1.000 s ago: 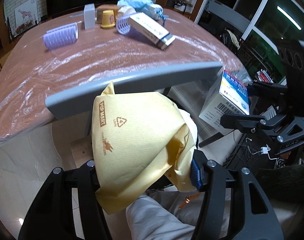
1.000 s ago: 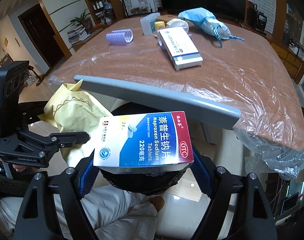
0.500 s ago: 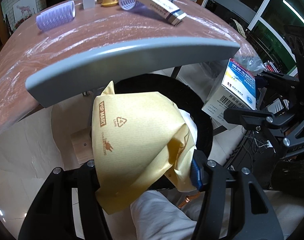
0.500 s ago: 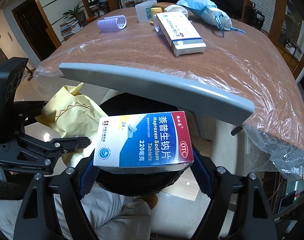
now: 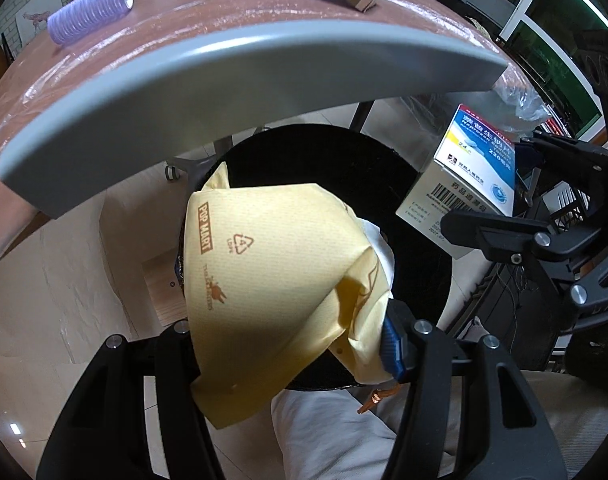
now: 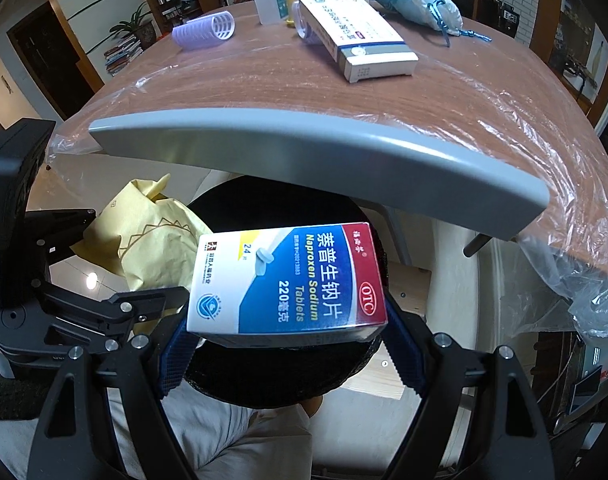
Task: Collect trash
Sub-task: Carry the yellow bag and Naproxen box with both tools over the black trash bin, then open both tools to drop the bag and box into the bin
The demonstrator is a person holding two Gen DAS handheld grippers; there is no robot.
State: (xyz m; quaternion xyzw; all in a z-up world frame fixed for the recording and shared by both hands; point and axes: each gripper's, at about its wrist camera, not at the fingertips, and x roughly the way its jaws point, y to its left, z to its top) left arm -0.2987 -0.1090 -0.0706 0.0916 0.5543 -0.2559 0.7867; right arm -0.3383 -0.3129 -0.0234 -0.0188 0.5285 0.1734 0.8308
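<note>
Here both pieces of trash hang over the mouth of the round black bin [image 5: 404, 184], which sits on the floor under the grey curved edge [image 5: 240, 80] in front of the plastic-covered brown wooden table [image 6: 444, 92]. The step in hand looks like the drop: carrying seems done, and release is what remains.

The left gripper [image 5: 288, 344] is clamped on a crumpled pale-yellow paper bag [image 5: 264, 280] printed with brown lettering and a recycling mark; the blue pad of one finger presses into its creased side, where a white lining shows. The bag is soft and bulky, folded over itself, and it covers much of the bin's opening in the left wrist view.

The right gripper [image 6: 288, 344] is clamped on a rectangular cardboard medicine box [image 6: 288, 280], blue, red and white with a yellow corner, held flat and across between the blue pads. The box looks rigid and clean-edged, with a barcode on its white side face. In the right wrist view it sits above the bin's near rim.

The next move, as I judge it, calls for parting each pair of jaws while the item is squarely above the opening. The box lies close to the rim and may need to go a little further in; the loose bag could catch on a finger when let go.

More items wait on the table, among them a lilac hair roller [image 6: 206, 32] and a long white carton [image 6: 356, 40].
</note>
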